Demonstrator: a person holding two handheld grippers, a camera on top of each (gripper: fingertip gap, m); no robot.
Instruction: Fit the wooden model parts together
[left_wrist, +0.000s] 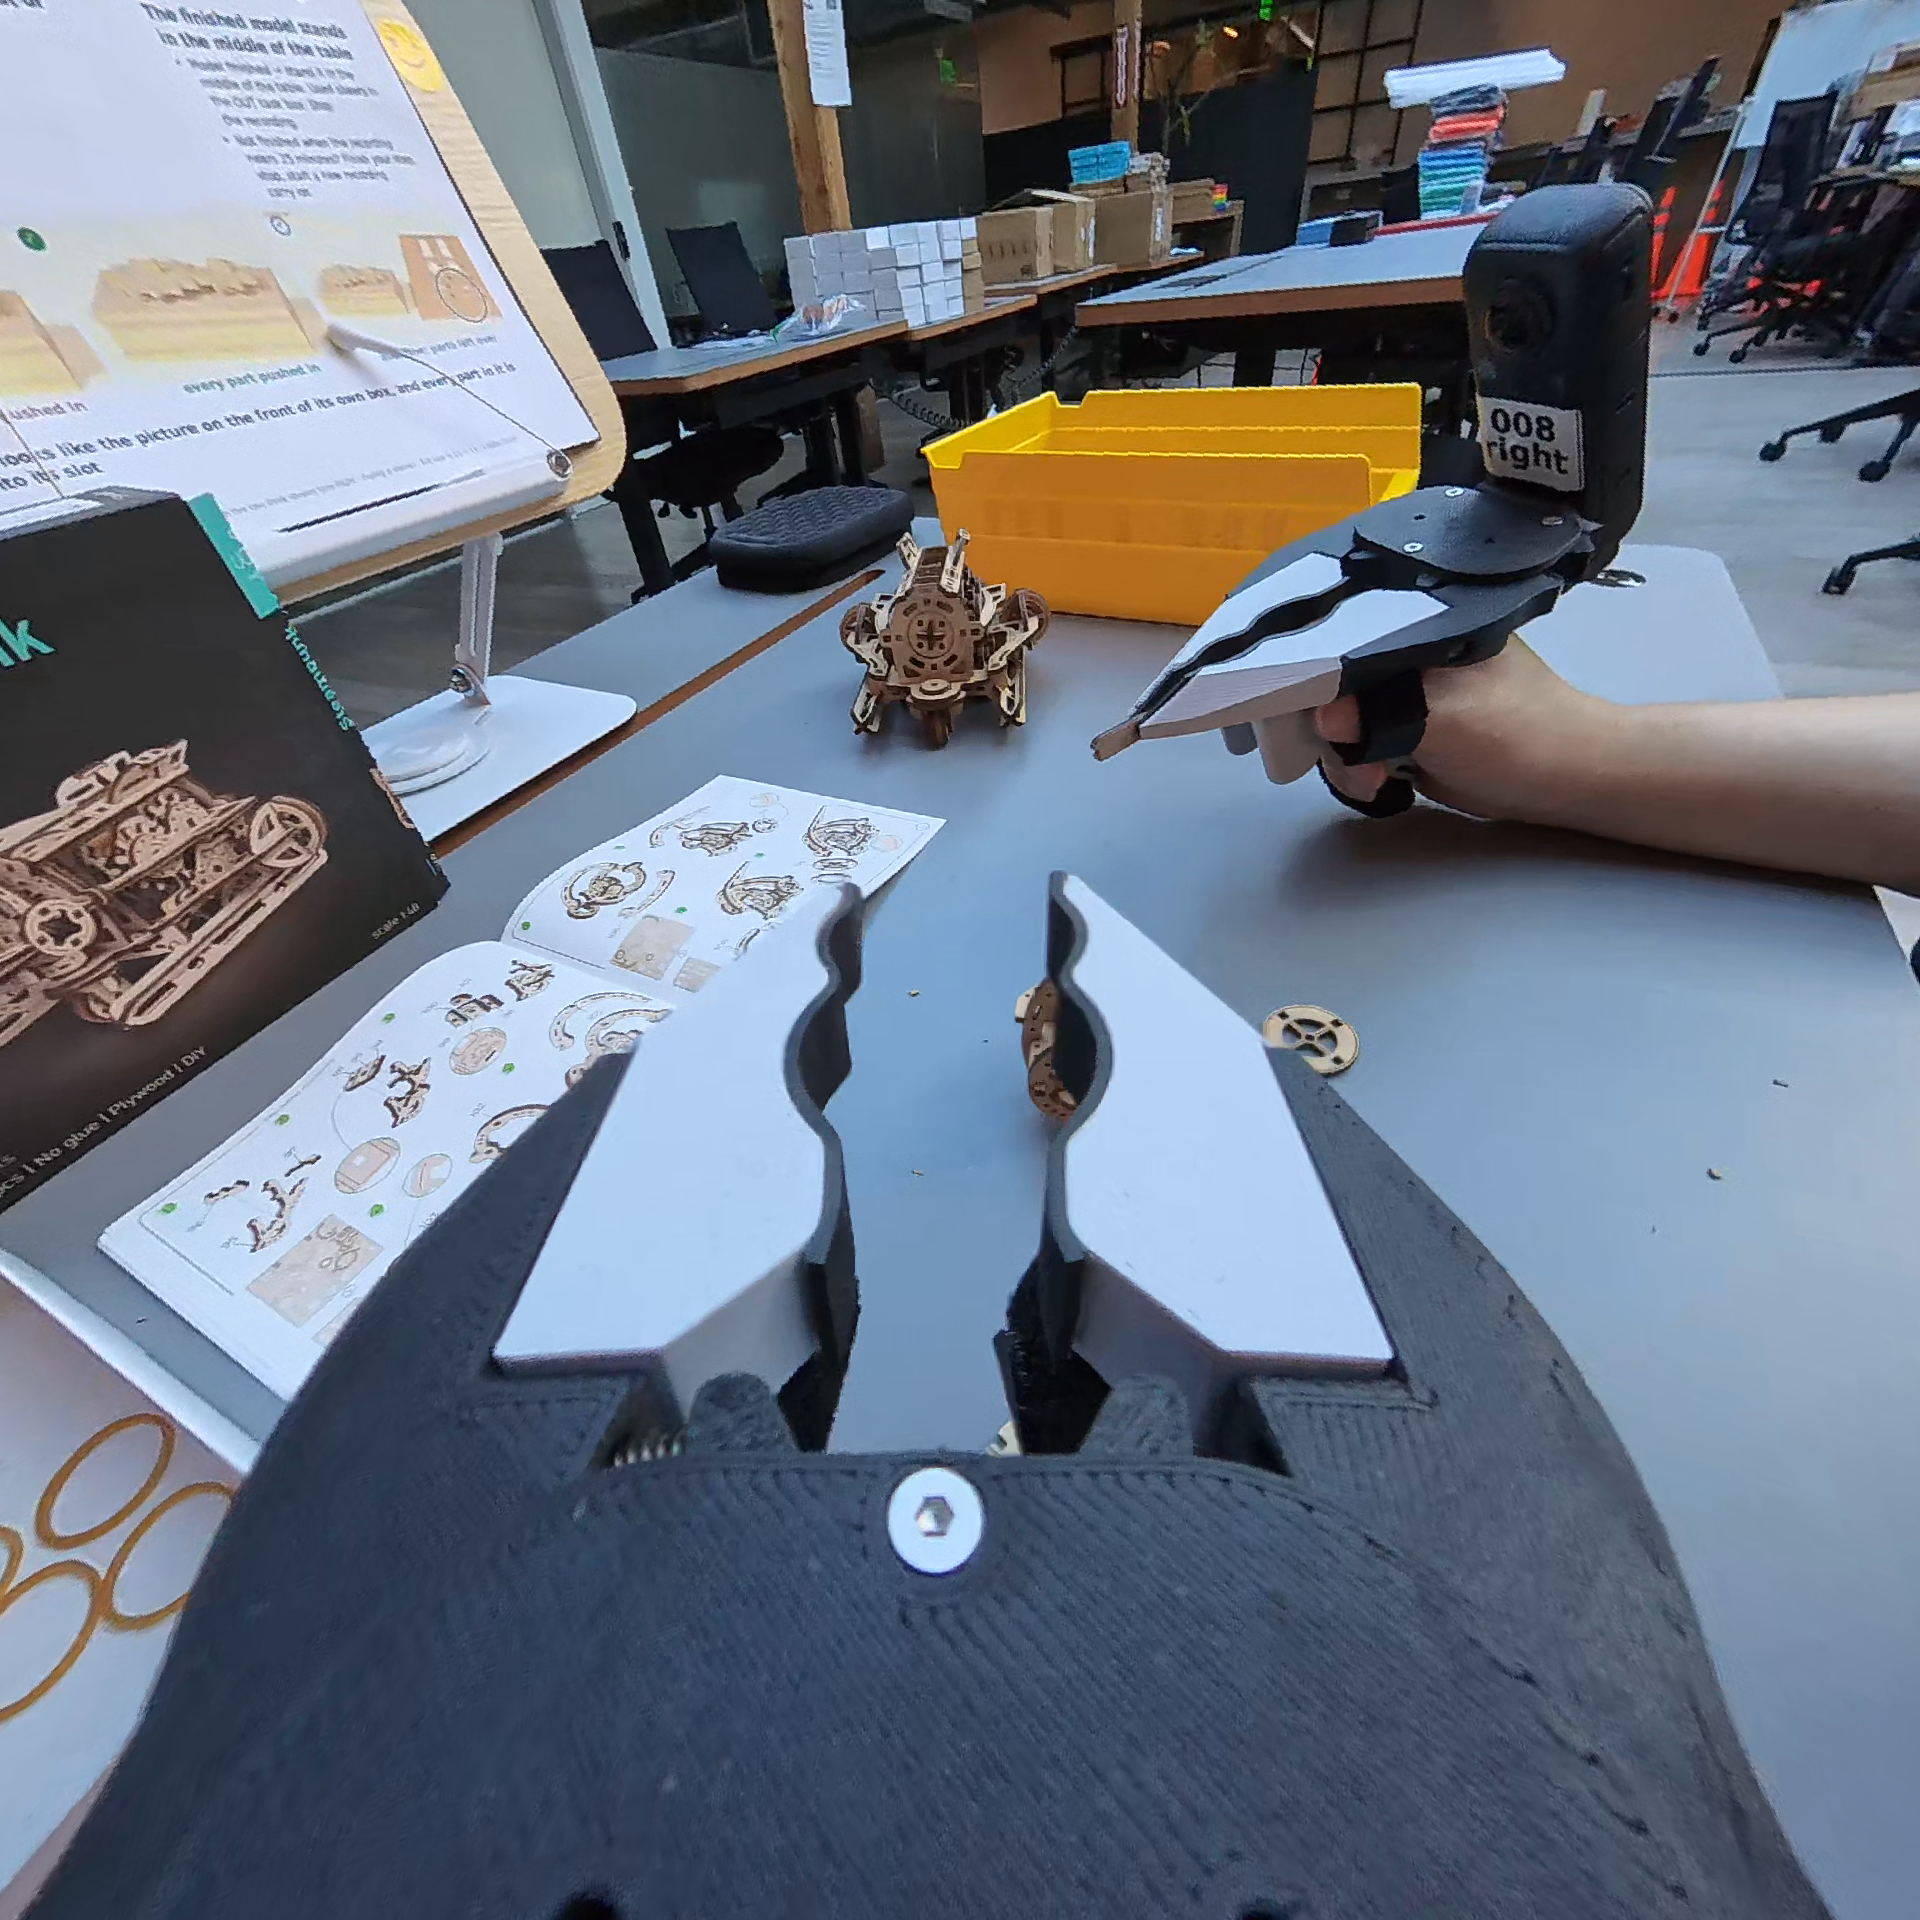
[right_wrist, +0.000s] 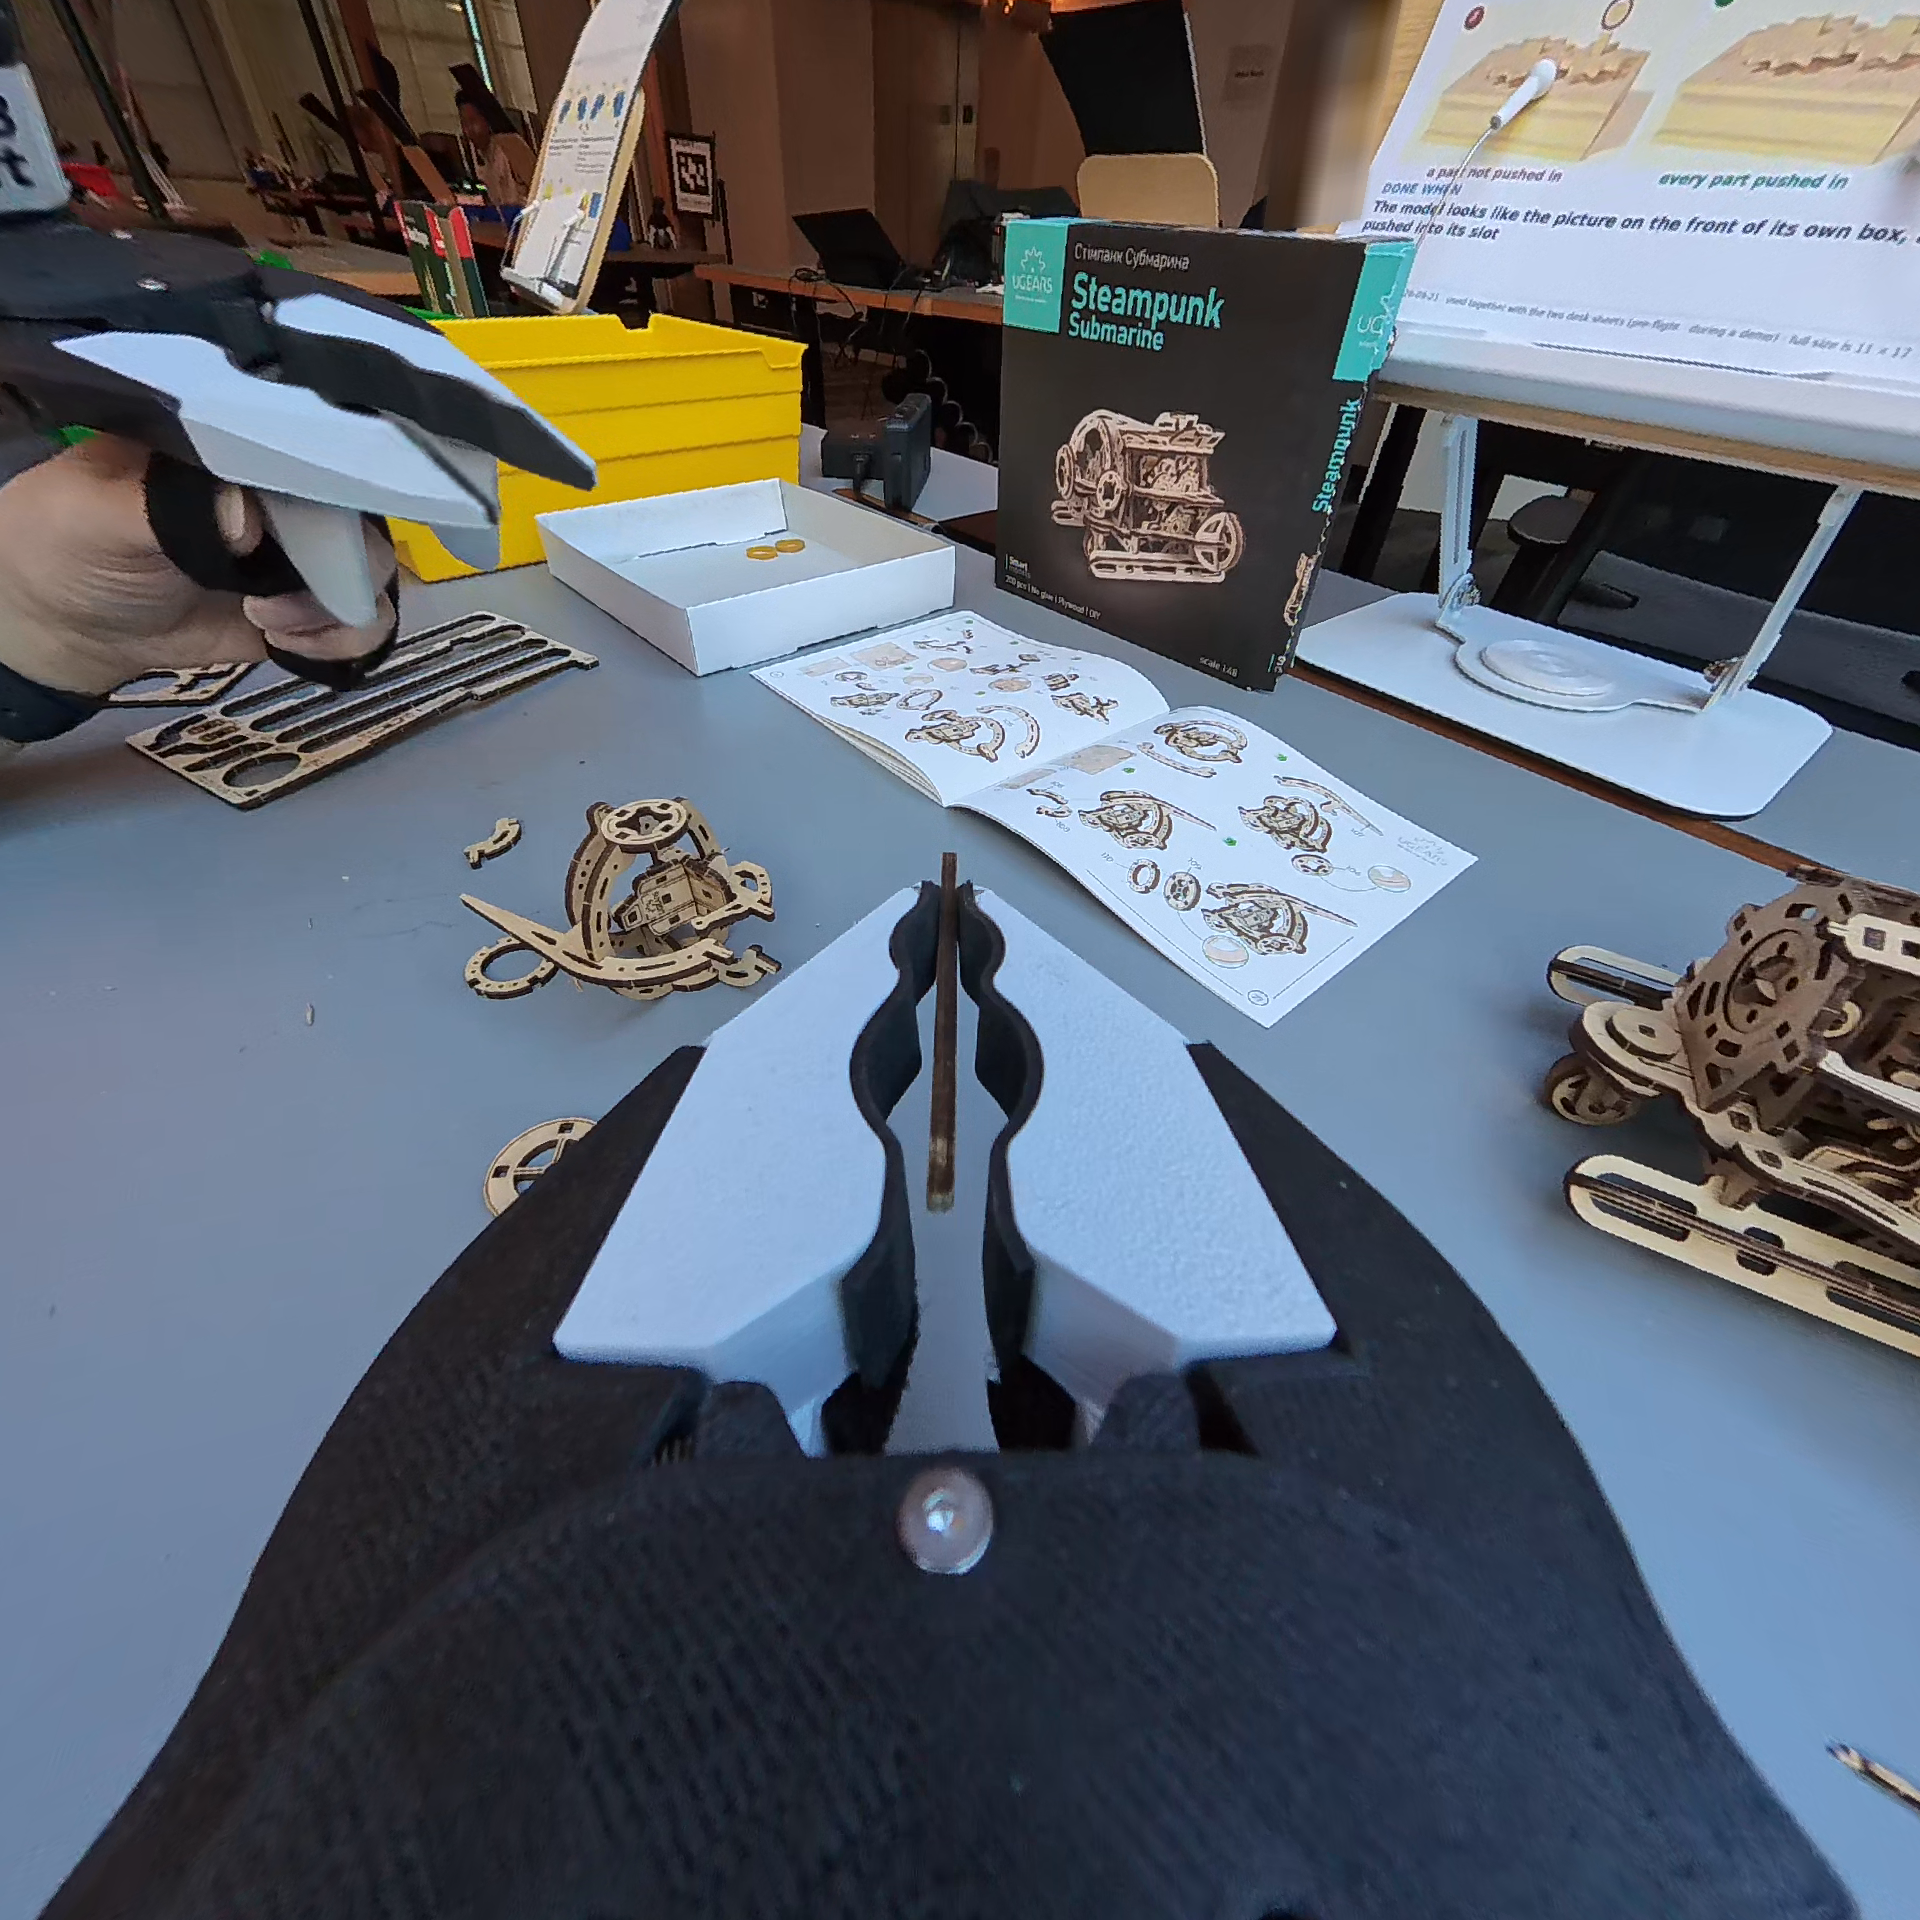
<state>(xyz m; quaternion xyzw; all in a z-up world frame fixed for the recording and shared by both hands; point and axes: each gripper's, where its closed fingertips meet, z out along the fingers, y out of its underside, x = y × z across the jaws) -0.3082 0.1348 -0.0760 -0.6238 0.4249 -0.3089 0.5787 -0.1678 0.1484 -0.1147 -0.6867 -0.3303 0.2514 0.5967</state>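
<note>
My right gripper (right_wrist: 945, 902) is shut on a thin flat wooden part (right_wrist: 942, 1049), seen edge-on between the fingers. It hovers above the table, also seen in the left wrist view (left_wrist: 1138, 725). My left gripper (left_wrist: 956, 899) is open and empty, low over the table. A ring-shaped wooden sub-assembly (right_wrist: 644, 909) lies just beyond it, partly hidden by its right finger (left_wrist: 1042, 1049). The left gripper also shows at the upper left of the right wrist view (right_wrist: 520, 486). The larger built wooden model (left_wrist: 940, 649) stands mid-table, also at the right edge (right_wrist: 1766, 1091). A small wheel disc (left_wrist: 1311, 1037) lies nearby.
An open instruction booklet (right_wrist: 1112, 821) and the dark model box (right_wrist: 1174, 447) lie ahead. A white tray (right_wrist: 727, 623) holds yellow rings. A yellow bin (left_wrist: 1174, 509), an emptied wooden parts sheet (right_wrist: 353, 707), a small curved piece (right_wrist: 494, 840) and a sheet stand (right_wrist: 1610, 717) surround the work area. About 15 centimetres separates my left fingertips from my right. The right tips stand about 12 centimetres off the small wheel disc (left_wrist: 1311, 1037).
</note>
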